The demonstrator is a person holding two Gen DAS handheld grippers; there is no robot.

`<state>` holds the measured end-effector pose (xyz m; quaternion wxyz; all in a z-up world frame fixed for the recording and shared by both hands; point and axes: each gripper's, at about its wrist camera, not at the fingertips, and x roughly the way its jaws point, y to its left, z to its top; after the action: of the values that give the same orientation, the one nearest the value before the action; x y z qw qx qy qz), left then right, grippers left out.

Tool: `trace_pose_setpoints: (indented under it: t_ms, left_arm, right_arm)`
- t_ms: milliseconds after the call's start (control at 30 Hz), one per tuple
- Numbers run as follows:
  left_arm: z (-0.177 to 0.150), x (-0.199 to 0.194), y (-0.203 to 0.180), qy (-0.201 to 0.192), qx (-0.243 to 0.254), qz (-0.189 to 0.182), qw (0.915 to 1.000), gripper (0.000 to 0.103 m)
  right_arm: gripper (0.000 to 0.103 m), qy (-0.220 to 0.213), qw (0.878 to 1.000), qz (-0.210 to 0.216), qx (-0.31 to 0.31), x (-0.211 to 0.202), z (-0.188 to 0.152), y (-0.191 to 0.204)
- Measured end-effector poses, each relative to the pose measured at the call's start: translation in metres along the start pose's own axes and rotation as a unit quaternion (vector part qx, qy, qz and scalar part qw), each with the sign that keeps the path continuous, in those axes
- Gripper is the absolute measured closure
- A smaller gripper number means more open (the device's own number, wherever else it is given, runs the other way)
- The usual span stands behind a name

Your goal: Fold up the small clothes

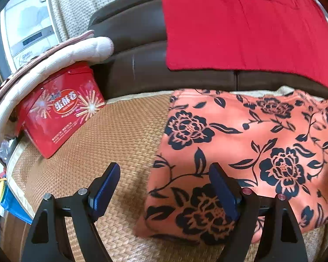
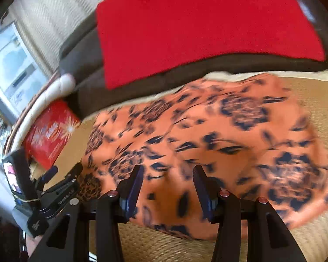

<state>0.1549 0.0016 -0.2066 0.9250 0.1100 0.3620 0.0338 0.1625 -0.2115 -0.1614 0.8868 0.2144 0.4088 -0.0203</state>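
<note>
A shiny red box [image 1: 59, 111] with sparkly stars leans at the left on the bumpy woven mat [image 1: 111, 135]. To its right lies the soft orange cloth [image 1: 251, 144] with dark flowers, folded flat below a red cloth [image 1: 240, 28]. The left gripper [image 1: 164, 176] gapes wide and empty at the cloth's left edge; the right gripper [image 2: 167, 179] hangs half open over it, gripping nothing.

Bare mat [image 1: 111, 135] is lying open left of the floral cloth [image 1: 251, 144]; a red tin [image 1: 61, 113] is blocking the far left, the sofa back [image 1: 142, 65] walling off the rear.
</note>
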Motion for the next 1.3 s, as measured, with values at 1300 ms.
trace_pose_setpoints:
  t_ms: [1300]
  left_arm:
    - [-0.030, -0.009, 0.029, 0.049, -0.016, -0.040, 0.9978, 0.019]
  right_arm:
    - [0.045, -0.032, 0.995, -0.050, 0.075, -0.041, -0.018, -0.064]
